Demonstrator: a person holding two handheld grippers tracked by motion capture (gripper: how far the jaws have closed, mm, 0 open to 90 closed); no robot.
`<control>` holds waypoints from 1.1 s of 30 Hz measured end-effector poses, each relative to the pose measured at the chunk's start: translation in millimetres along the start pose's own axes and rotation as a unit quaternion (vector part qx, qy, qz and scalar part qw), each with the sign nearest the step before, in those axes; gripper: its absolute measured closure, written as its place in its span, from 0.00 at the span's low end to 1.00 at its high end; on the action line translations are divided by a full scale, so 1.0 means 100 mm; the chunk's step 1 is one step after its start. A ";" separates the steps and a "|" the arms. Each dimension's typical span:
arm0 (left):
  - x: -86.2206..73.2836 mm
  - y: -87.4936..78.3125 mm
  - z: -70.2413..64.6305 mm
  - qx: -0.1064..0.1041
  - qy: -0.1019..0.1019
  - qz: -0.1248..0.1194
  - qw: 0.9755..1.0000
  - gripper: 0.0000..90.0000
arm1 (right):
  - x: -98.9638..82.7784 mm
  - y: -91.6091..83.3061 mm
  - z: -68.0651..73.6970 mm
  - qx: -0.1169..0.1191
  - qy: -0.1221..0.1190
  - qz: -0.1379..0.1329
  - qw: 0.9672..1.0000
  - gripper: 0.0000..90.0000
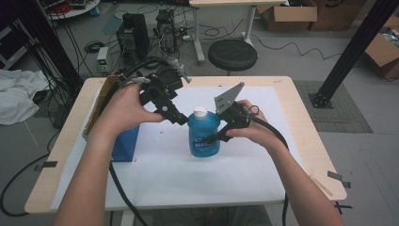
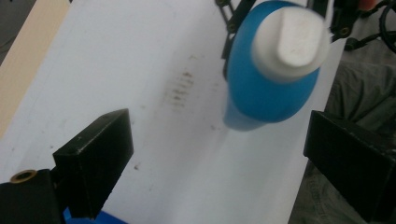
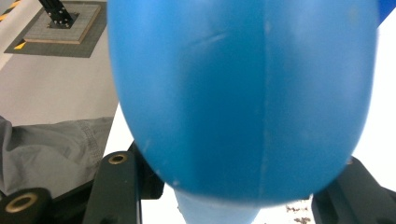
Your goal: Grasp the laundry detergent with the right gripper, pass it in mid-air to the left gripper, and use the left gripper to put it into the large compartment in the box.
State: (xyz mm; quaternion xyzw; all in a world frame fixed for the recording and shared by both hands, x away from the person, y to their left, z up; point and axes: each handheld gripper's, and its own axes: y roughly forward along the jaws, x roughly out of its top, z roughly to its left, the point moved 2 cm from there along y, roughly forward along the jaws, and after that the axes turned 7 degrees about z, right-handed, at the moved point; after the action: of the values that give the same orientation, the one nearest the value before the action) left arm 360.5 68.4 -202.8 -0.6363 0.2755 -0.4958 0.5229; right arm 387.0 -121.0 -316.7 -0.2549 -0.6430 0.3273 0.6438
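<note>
Blue bottle (image 1: 204, 136) upright on the white sheet (image 1: 179, 174) at mid-counter — gripped by the right hand-held gripper (image 1: 217, 137).

Right hand-held gripper clamped on the bottle's body from the right side, jaws pressed against the blue plastic, as seen close up in the right gripper view (image 3: 243, 98). Left hand-held gripper (image 1: 181, 120) held just above and left of the white cap (image 1: 200, 112), jaws spread wide and gripping nothing — bottle and cap (image 2: 292, 39) lying beyond the tips in the left gripper view, not between them. Dark blue box (image 1: 124, 143) standing on the counter (image 1: 306, 141) left of the bottle, under the left forearm, near a brown cardboard piece (image 1: 101, 101) at the far-left edge. Faint brownish smudges (image 2: 180, 88) on the sheet beside the bottle. Black stool (image 1: 232, 54) on the floor beyond the counter.
</note>
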 end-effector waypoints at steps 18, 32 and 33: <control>0.26 0.19 -0.23 -0.005 0.057 0.033 0.998 0.07 | 0.07 0.02 0.03 0.006 -0.006 0.006 1.000 0.51; 0.40 0.44 -0.34 0.011 0.078 0.079 0.994 0.08 | 0.09 0.00 0.05 0.011 -0.006 0.006 1.000 0.51; 0.41 0.45 -0.35 0.012 0.079 0.082 0.993 0.08 | 0.09 0.01 0.05 0.011 -0.007 0.008 1.000 0.51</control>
State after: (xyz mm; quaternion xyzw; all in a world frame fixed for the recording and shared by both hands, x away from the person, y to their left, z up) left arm 350.6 5.8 -232.4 -0.5643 0.3610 -0.5031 0.5460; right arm 382.0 -114.5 -311.2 -0.2508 -0.6419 0.3407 0.6395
